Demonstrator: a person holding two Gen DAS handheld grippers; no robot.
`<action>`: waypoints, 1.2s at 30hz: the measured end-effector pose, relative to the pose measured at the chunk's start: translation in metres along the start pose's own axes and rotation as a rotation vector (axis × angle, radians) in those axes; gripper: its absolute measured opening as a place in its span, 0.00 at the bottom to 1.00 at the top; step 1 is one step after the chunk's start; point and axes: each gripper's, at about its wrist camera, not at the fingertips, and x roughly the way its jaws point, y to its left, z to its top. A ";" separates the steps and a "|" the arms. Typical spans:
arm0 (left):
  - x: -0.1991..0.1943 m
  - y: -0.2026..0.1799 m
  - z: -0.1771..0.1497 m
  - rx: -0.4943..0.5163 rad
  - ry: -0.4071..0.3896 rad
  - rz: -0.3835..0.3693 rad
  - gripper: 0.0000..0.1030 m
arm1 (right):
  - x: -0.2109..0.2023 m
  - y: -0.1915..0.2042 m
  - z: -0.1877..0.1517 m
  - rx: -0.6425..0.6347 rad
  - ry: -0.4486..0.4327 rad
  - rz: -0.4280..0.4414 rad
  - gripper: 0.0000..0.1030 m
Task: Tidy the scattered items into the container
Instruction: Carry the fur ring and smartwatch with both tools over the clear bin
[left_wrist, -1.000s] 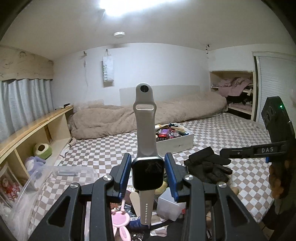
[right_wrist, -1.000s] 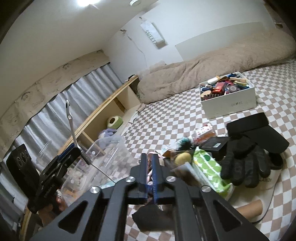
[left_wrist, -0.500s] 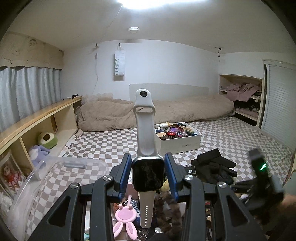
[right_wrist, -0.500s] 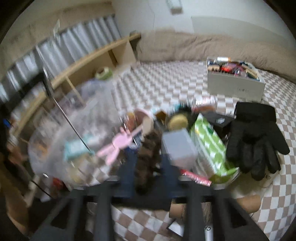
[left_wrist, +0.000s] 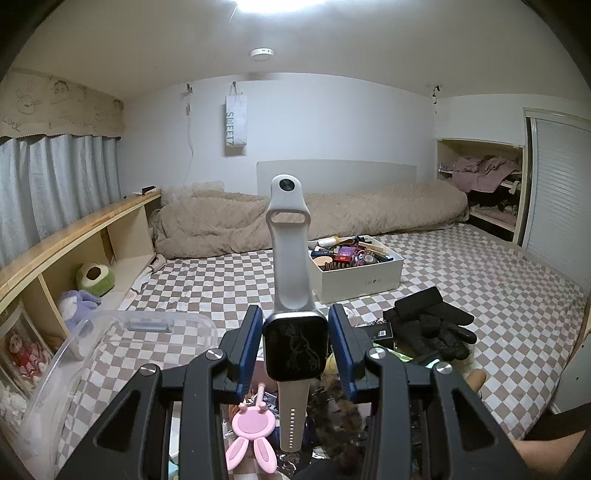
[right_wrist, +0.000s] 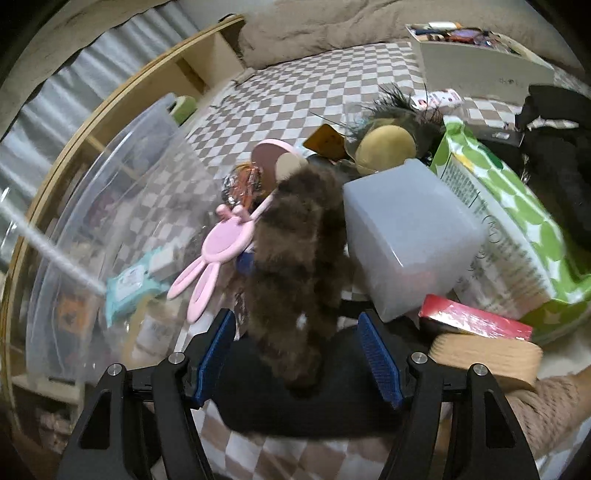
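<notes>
My left gripper (left_wrist: 294, 321) is shut on a smartwatch (left_wrist: 295, 350) with a pale grey strap, held upright above the pile. My right gripper (right_wrist: 295, 317) points down into the clutter. Its jaws are closing around a brown furry toy (right_wrist: 291, 251); the blue pads stand apart from the fur on both sides. A clear plastic bin (left_wrist: 122, 339) lies to the left, also in the right wrist view (right_wrist: 92, 206). A white box (left_wrist: 360, 275) full of small items stands farther back on the checkered bedding.
Around the furry toy lie a pink bunny mirror (right_wrist: 221, 243), a translucent white box (right_wrist: 410, 240), a green wipes pack (right_wrist: 498, 221), a red packet (right_wrist: 476, 317) and a black cloth (right_wrist: 295, 398). Black gloves (left_wrist: 432, 328) sit to the right. A wooden shelf (left_wrist: 74, 243) runs along the left.
My right gripper dropped from above the pile down onto it, tilted downward, and went from shut to open around the furry toy. The left gripper keeps the watch nearly still.
</notes>
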 end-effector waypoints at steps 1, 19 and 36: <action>0.000 0.000 0.000 0.001 0.001 0.000 0.36 | 0.003 -0.002 0.001 0.012 0.001 0.014 0.32; -0.017 0.015 0.010 -0.060 -0.038 0.030 0.36 | -0.124 0.037 0.043 -0.018 -0.304 0.211 0.12; -0.053 0.075 0.021 -0.190 -0.105 0.084 0.31 | -0.176 0.122 0.063 -0.116 -0.403 0.325 0.12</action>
